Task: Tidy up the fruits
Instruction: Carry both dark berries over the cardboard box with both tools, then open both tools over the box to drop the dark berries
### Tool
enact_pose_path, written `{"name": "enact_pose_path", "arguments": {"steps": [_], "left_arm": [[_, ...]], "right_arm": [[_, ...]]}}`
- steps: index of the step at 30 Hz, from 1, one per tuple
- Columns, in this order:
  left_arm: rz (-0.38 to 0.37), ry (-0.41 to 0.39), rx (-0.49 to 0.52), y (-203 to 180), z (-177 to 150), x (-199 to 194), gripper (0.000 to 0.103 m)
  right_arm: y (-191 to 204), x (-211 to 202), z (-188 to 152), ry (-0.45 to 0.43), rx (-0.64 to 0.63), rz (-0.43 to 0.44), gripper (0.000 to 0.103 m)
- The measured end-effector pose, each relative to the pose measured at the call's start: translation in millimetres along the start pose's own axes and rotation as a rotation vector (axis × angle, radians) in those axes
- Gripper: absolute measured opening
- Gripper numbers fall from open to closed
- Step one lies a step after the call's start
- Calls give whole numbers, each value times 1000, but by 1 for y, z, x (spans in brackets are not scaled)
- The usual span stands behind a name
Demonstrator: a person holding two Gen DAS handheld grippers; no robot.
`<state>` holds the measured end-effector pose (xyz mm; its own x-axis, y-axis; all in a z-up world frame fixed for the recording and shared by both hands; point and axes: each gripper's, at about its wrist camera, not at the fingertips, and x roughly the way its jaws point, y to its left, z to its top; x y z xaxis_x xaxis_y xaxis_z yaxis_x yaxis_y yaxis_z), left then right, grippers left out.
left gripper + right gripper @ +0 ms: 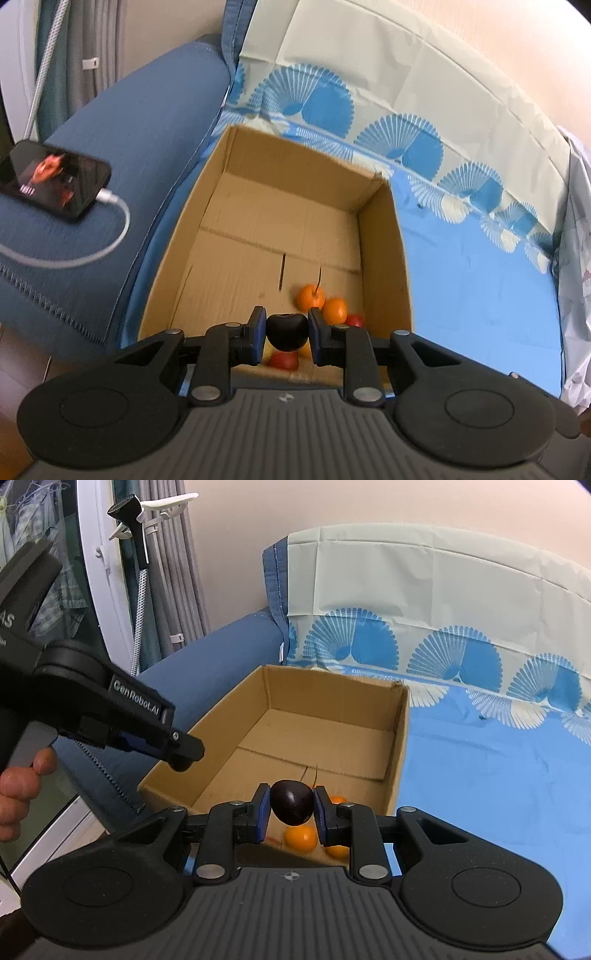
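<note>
Bright, even daylight; soft shadows; strong fisheye bending at edges; slight motion blur on cardboard box [280,229].

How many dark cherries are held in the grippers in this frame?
2. One dark cherry sits between the fingers of the left gripper; the other cherry between those of the right gripper, both over the cardboard box. More may be hidden below.

White lettering "GenRobot.AI" runs along the black plastic left gripper [177,751] at nine o'clock. Near its upper body, at ten o'clock, the partial letters "AS" show.
</note>
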<state>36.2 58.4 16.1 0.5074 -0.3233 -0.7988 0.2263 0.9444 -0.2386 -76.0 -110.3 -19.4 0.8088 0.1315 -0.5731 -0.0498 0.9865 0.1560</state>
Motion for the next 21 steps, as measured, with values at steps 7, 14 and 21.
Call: {"name": "enact_pose_path", "arguments": {"steps": [7,14,21], "left_arm": [[16,-9,7,2,27,30,26],[48,26,39,6,36,68,26],[88,70,78,7,36,107,26]], "right_arm": [[-6,42,10,21,-8,-6,26],[-11,80,9,58,2,-9,26],[-18,115,6,101,1,-13,26]]}}
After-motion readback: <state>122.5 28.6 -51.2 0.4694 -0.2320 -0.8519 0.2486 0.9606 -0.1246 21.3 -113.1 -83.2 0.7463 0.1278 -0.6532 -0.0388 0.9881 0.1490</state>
